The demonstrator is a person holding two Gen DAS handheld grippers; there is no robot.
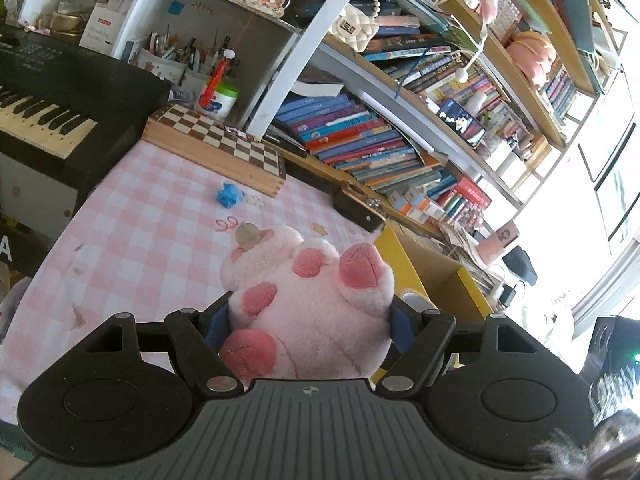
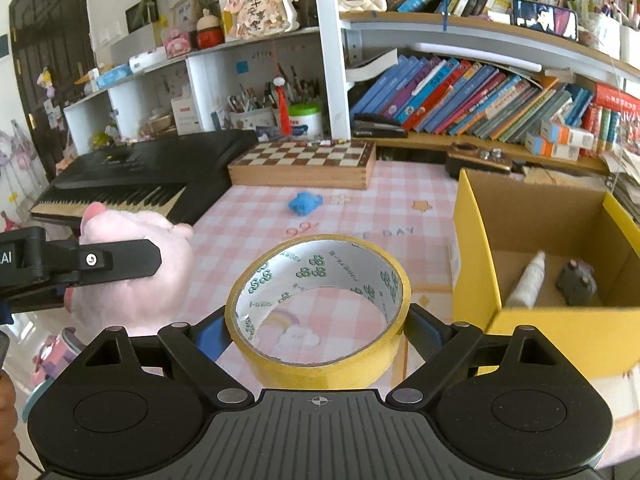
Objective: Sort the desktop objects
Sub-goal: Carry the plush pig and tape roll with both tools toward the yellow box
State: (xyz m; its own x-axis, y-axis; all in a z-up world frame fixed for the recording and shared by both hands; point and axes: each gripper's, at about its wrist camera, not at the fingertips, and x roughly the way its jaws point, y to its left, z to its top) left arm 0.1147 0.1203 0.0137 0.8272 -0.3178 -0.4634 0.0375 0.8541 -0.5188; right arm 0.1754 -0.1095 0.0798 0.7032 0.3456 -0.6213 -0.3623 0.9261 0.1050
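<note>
I'm looking at a home study or child's room: crowded bookshelves (image 2: 460,96) are rising behind a pink checked tablecloth (image 2: 360,216), with an electronic keyboard (image 2: 132,184) and a chessboard box (image 2: 304,162) sitting below them.

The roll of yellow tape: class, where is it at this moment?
In the right wrist view the roll of yellow tape sits clamped in the right gripper, held above the pink checked tablecloth, just left of the yellow box.
</note>
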